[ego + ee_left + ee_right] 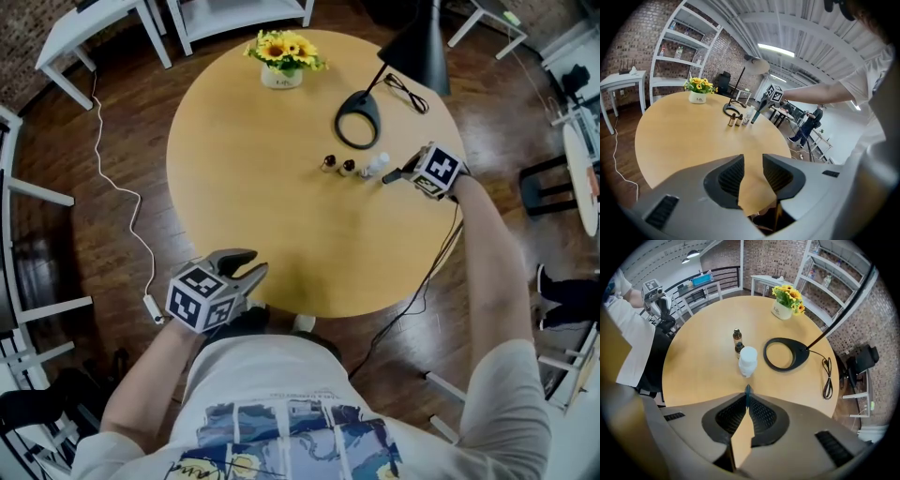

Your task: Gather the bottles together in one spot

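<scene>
- Three bottles stand upright on the round worktop [281,225], in a short row just in front of the lamp's ring base [359,120]: two small dark bottles [328,163] and one white bottle [375,166]; they sit close enough that the gathering looks all but done; whether the white one touches its dark neighbour I cannot tell
- The right hand-held gripper [392,176] points down at the worktop just beside the white bottle, its jaws pressed together with nothing between them; with the jaws like that it could nudge the bottle closer but not lift it
- The left hand-held gripper [260,262] hangs at the near edge of the worktop, well apart from the row; its jaws are parted by a narrow gap and empty; it appears parked clear of the right arm's work
- Other things: one pot of yellow flowers [281,75] at the far edge and one black lamp; both lie outside the row and need no moving
</scene>
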{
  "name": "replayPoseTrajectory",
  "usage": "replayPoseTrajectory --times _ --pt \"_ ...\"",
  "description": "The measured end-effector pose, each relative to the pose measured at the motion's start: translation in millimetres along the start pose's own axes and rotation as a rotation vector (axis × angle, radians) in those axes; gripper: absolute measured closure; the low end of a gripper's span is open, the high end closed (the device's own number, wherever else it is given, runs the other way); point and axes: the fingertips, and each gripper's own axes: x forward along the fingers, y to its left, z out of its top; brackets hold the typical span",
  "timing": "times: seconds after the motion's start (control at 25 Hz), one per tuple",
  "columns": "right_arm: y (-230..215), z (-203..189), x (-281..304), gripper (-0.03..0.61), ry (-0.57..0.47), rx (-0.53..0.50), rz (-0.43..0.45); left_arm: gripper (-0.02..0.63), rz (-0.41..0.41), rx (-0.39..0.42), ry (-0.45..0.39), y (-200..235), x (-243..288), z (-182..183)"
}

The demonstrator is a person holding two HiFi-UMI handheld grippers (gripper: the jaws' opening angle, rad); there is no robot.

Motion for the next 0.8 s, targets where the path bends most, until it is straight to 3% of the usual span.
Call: replayPoseTrajectory --times 0.36,0.8 --pt "-2 8 12 0.540 -0.001 -0.017 -0.004 0.485 -0.006 -0.006 0.012 2 4 -3" --pt "-9 7 17 0.528 -0.045 0.045 -0.027 0.485 -0.003 -0.017 0.022 0 7 -11"
